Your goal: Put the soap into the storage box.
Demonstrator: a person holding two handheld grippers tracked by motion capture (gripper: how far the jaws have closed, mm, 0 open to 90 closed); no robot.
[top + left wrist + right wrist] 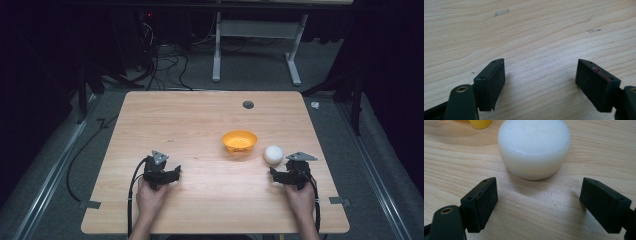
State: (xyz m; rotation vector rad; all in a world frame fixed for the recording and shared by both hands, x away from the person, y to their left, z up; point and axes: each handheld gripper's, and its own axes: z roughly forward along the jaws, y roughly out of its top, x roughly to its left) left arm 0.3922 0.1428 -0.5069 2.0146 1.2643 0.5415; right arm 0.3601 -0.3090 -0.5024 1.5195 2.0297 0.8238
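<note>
White round object (534, 147): sits on the table (200, 120), right half, just right of the orange bowl (239, 141).
Right gripper (539, 202): jaws spread wide, empty, just on the near side of the object, which lies straight ahead between the jaw lines.
Nearer hand: the right, by far.
Left gripper (540, 82): jaws apart, empty, over bare wood, near left.

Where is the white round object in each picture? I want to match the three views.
High view: white round object at right of centre, beside the orange bowl, just ahead of the right gripper.
Left gripper view: not in it.
Right gripper view: top centre, beyond the open jaws.
Shared landmark: the bowl.
</note>
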